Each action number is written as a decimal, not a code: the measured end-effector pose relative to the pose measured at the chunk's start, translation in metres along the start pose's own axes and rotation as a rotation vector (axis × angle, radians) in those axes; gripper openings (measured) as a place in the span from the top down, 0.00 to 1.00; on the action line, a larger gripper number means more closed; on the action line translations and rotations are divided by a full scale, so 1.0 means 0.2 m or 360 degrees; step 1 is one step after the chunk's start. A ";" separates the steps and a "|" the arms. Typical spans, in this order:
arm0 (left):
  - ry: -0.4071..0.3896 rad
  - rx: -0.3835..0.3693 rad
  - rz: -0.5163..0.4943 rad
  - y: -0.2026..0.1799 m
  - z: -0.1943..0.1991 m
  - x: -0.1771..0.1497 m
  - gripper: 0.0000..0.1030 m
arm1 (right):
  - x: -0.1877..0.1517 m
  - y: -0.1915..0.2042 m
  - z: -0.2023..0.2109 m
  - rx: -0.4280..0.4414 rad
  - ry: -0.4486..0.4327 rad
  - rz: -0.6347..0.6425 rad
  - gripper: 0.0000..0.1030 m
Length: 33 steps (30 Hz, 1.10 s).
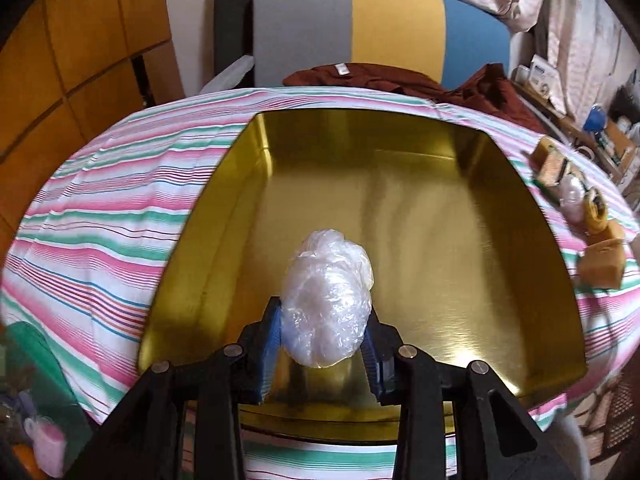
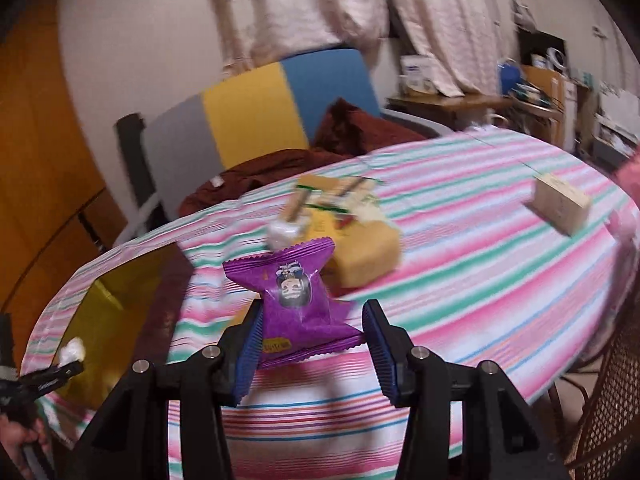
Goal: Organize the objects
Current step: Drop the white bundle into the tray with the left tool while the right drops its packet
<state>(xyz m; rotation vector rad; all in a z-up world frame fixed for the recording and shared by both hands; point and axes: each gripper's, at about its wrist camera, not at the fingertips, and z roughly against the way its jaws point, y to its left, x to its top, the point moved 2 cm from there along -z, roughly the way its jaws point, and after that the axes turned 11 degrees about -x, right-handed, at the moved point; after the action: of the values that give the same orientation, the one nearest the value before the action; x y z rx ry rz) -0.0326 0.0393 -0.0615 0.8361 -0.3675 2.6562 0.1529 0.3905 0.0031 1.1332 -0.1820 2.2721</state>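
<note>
Hanging over the empty gold metal tin [image 1: 420, 216], a crumpled clear plastic bundle [image 1: 326, 300] is sitting clamped in the left fingers [image 1: 276, 320]; the right fingers [image 2: 250, 344] are holding a purple snack packet [image 2: 298, 300] (several boxes [image 2: 368, 252] are waiting on the striped desk [image 2: 480, 264]).

Around the striped surface

A chair [image 1: 380, 28] with grey, yellow and blue back panels stands behind the striped tablecloth [image 1: 100, 208]; dark red cloth [image 1: 360, 76] lies on its seat, pale curtains [image 2: 320, 4] hang behind, wooden cabinet doors [image 1: 80, 40] at left.
</note>
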 end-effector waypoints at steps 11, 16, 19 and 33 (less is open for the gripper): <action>-0.0109 0.0052 0.0197 0.14 0.13 0.04 0.18 | -0.04 0.48 0.03 0.0333 0.0053 0.0278 0.52; -0.0341 0.0056 0.0392 0.24 0.27 0.07 0.04 | -0.11 0.73 0.00 0.0479 0.0168 0.0442 0.52; -0.0438 0.0169 0.0444 0.28 0.34 0.09 0.00 | -0.20 0.89 -0.02 0.0554 0.0263 0.0544 0.52; -0.0480 0.0211 0.0613 0.41 0.41 0.10 0.00 | -0.43 1.45 -0.16 0.0626 0.0499 0.0862 0.52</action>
<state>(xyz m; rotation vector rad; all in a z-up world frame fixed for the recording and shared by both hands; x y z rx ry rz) -0.0373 -0.0587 0.0037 1.3346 -0.4706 2.9295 0.0083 0.1260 -0.0445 0.9706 0.1043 3.0350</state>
